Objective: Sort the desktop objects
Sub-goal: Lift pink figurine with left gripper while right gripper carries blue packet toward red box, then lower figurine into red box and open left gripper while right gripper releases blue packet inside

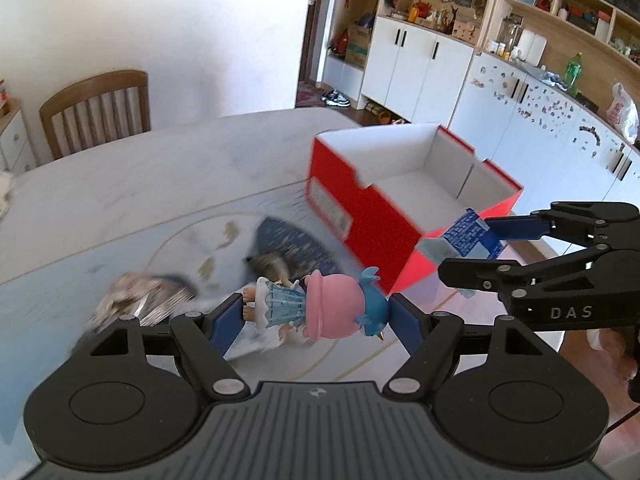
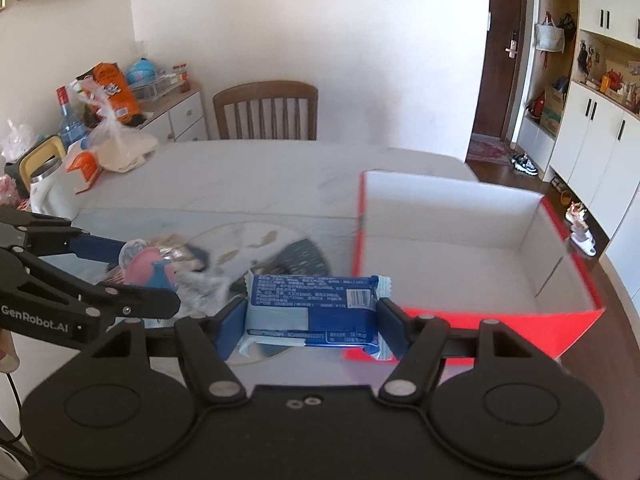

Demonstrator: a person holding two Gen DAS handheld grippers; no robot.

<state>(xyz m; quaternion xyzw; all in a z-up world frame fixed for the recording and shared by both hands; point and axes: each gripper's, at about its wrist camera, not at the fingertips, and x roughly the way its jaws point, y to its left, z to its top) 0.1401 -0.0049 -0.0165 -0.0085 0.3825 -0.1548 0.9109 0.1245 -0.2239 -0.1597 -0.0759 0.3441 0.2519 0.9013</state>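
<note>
Left wrist view: my left gripper (image 1: 316, 312) is clamped on a toy doll (image 1: 316, 306), which lies sideways between the blue pads, its feet against the left pad and its blue-tufted pink head against the right. The jaws stand only as far apart as the doll is long. It hangs above the table (image 1: 160, 168), on the near side of the red box (image 1: 352, 200). The box is open at the top, white inside, and looks empty from here. Below the doll, near the box's lower left corner, sits a blurred pile: a crumpled silvery wrapper (image 1: 140, 300) and something dark blue that I cannot make out. Over at the right, just before the box's near corner, my right gripper (image 1: 468, 246) comes in with a blue snack packet (image 1: 468, 238) in its fingers.

Right wrist view: my right gripper (image 2: 312, 316) is closed on that blue snack packet (image 2: 316, 312), held flat and crosswise, one crimped end against each pad. The packet hangs just beside the near left corner of the red box (image 2: 460, 332), outside its wall. The left gripper (image 2: 148, 268) shows well left of the box, the toy doll (image 2: 150, 266) pinched in it, above the blurred clutter. A wooden chair (image 2: 266, 110) stands beyond the table (image 2: 240, 176), behind the box.
</note>
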